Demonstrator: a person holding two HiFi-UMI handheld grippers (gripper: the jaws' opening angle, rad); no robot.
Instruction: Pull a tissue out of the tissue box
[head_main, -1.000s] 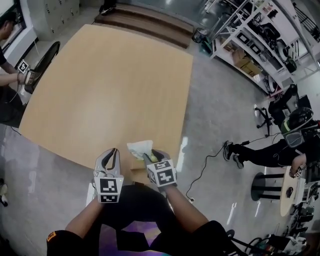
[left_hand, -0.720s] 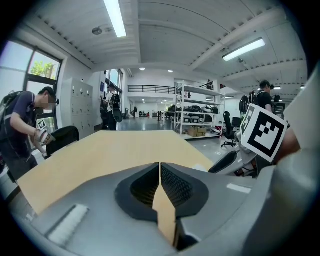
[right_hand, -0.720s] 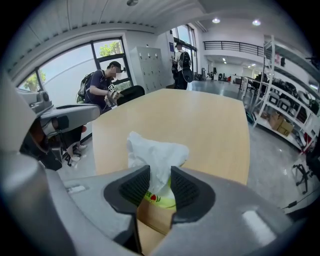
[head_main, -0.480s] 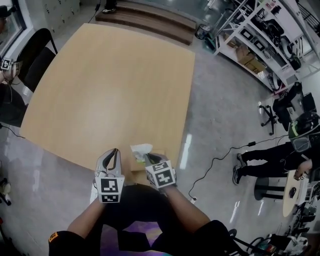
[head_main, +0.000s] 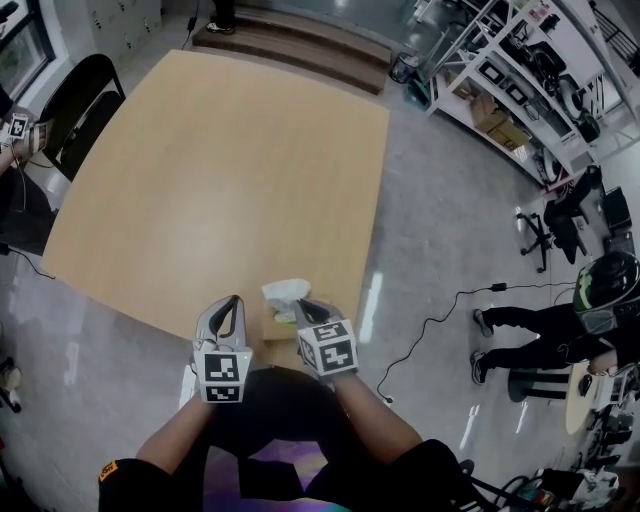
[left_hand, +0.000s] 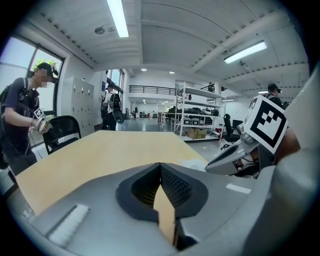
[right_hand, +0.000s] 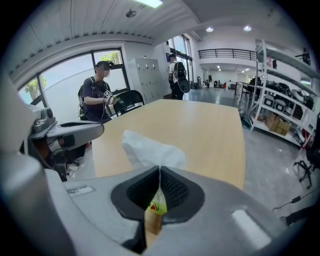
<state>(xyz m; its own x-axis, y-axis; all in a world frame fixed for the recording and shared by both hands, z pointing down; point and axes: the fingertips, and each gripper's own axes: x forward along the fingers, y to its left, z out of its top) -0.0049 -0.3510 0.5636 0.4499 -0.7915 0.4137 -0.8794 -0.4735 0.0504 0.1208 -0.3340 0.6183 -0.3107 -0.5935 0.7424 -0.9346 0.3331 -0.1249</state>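
A white tissue (head_main: 284, 291) sticks up from a small brown tissue box (head_main: 276, 327) at the near edge of the tan table (head_main: 220, 170). My right gripper (head_main: 301, 306) is at the tissue's base, and its jaws are closing. In the right gripper view the tips of the right gripper (right_hand: 159, 169) pinch the tissue (right_hand: 150, 149), which fans out above them. The box (right_hand: 154, 210), with a green and yellow label, shows in the gap below. My left gripper (head_main: 231, 301) sits just left of the box, apart from it. The left gripper (left_hand: 160, 165) is shut and holds nothing.
A black chair (head_main: 85, 108) stands at the table's far left beside a person (head_main: 14, 135). Metal shelving (head_main: 510, 70) lines the upper right. Another person (head_main: 560, 330) sits at the right, with a cable (head_main: 430, 315) running across the floor. Steps (head_main: 290, 40) lie beyond the table.
My right gripper's jaws have come together on the base of the tissue. My left gripper has stayed put. The seated person at the right has shifted.
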